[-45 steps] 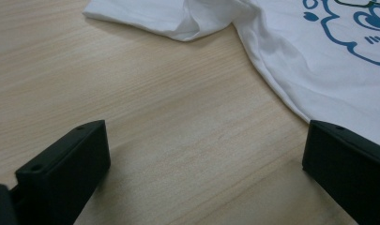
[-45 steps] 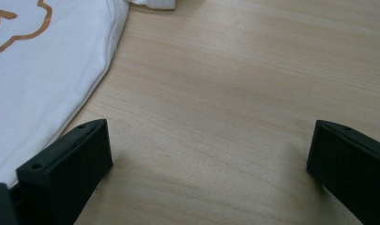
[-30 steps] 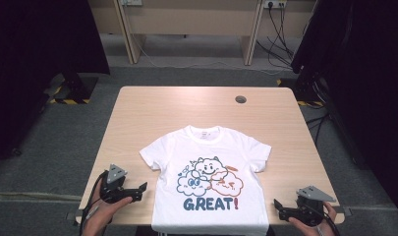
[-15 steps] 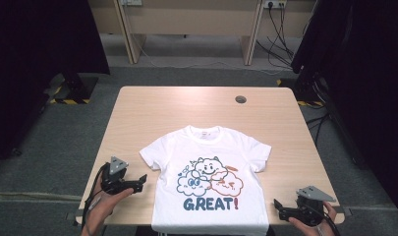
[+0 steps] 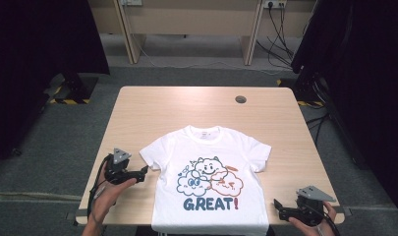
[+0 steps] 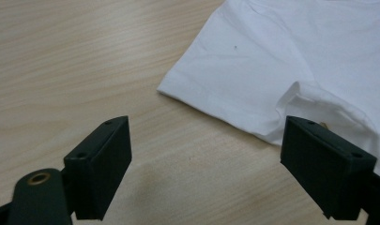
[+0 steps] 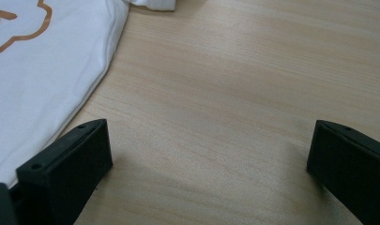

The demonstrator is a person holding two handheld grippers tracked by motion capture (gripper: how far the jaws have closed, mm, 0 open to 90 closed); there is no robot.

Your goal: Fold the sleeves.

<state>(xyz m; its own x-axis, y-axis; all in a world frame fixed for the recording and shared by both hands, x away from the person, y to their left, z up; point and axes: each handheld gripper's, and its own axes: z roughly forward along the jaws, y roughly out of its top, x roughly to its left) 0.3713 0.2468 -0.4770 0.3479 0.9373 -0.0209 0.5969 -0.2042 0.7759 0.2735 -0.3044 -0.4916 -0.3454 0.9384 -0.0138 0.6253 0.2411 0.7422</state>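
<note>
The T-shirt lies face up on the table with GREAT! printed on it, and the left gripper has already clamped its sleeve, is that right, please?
Not quite. The T-shirt does lie face up with GREAT! on it, but the left gripper has not clamped the sleeve. The left gripper view shows its jaws, which have just been closing, apart over bare table, with the sleeve's edge just beyond them.

I hold the left gripper (image 5: pixel 143 170) low and level, jaws apart with nothing between them — they have just been closing. The right gripper (image 5: pixel 276 206) sits level near my body — jaws wide.
</note>
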